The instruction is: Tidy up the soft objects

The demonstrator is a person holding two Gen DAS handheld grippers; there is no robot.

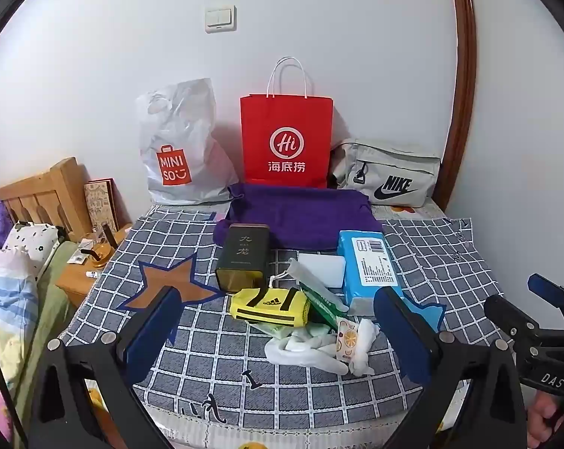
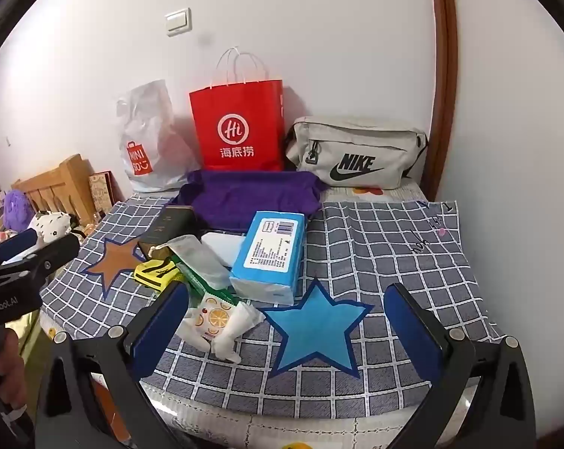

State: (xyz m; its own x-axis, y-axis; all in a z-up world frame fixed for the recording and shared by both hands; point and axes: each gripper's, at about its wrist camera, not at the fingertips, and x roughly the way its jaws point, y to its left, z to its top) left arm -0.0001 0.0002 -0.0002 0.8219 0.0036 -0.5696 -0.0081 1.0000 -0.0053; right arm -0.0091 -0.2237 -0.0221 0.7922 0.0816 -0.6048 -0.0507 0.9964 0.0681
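On the checked cloth (image 1: 431, 262) lies a pile: a yellow Adidas pouch (image 1: 268, 306), a blue tissue pack (image 1: 369, 265), a crumpled white plastic bag (image 1: 311, 348), a fruit-print sachet (image 1: 346, 338), a green packet (image 1: 321, 305), a dark tin (image 1: 244, 256) and a purple cloth (image 1: 300, 213). My left gripper (image 1: 278, 321) is open, its fingers either side of the pile, above it. My right gripper (image 2: 285, 321) is open over the blue star patch (image 2: 315, 325), right of the tissue pack (image 2: 270, 254) and sachet (image 2: 210, 316).
Along the wall stand a Miniso plastic bag (image 1: 177, 149), a red paper bag (image 1: 286, 142) and a grey Nike bag (image 1: 388, 174). A brown star patch (image 1: 169, 280) is left of the pile. A wooden headboard (image 1: 42, 194) and nightstand (image 1: 79, 280) are at left.
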